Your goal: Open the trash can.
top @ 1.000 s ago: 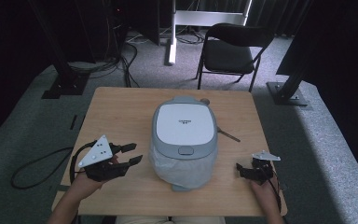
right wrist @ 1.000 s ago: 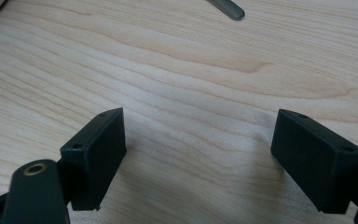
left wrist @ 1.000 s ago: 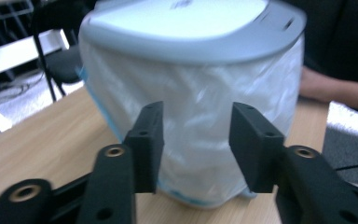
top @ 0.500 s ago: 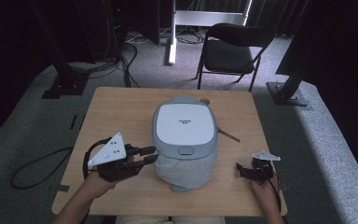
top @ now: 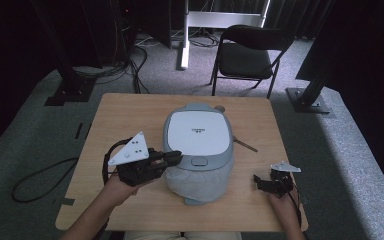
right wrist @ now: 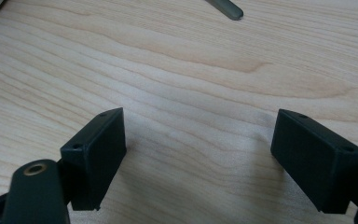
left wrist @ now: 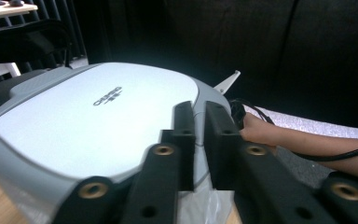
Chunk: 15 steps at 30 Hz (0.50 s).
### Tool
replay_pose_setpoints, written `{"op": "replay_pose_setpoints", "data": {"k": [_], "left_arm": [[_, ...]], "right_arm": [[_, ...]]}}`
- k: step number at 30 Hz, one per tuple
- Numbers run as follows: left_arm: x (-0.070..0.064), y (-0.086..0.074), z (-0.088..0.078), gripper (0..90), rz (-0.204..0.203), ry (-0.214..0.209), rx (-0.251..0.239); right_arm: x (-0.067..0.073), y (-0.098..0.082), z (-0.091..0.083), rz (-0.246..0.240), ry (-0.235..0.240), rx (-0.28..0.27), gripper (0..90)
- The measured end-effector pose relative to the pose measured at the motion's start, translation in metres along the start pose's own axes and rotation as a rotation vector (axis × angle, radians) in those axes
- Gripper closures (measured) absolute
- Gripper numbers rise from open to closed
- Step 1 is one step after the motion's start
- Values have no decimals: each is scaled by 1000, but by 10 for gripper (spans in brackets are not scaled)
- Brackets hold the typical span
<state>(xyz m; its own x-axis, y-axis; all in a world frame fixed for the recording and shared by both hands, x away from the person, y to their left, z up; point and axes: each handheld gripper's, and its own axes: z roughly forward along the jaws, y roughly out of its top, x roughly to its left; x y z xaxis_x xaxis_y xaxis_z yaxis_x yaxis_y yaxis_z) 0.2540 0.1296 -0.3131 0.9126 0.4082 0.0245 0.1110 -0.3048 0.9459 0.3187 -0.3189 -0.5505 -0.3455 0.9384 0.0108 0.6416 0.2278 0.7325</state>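
A grey rice cooker [top: 197, 145] with a white lid stands in the middle of the wooden table [top: 125, 115], and crinkled clear film wraps its base. My left gripper [top: 177, 157] hovers at the cooker's front left corner, tips just over the lid's edge. Seen from the left gripper view, its jaws [left wrist: 199, 109] have just been closing and stand almost together, nothing between them, with the lid [left wrist: 88, 116] right behind. My right gripper [top: 257, 181] rests low near the table's front right; there its jaws [right wrist: 198, 135] are wide open over bare wood.
A thin grey handle [top: 244, 145] sticks out from behind the cooker's right side, its tip [right wrist: 226, 8] ahead of the right gripper. A black folding chair [top: 247, 55] stands beyond the table. Black stands and cables [top: 40, 177] lie on the carpet at left.
My left gripper has moved right toward the cooker and risen a little, and its jaws have closed from open to almost touching. The right gripper has stayed where it was.
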Motion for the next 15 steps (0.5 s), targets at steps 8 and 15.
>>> {"op": "replay_pose_setpoints", "data": {"k": [8, 15], "left_arm": [[-1, 8, 20, 900, -3, -40, 25], [-1, 9, 38, 900, -22, -67, 42]], "right_arm": [[0, 0, 0, 0, 0, 0, 171], [0, 0, 0, 0, 0, 0, 171]]}}
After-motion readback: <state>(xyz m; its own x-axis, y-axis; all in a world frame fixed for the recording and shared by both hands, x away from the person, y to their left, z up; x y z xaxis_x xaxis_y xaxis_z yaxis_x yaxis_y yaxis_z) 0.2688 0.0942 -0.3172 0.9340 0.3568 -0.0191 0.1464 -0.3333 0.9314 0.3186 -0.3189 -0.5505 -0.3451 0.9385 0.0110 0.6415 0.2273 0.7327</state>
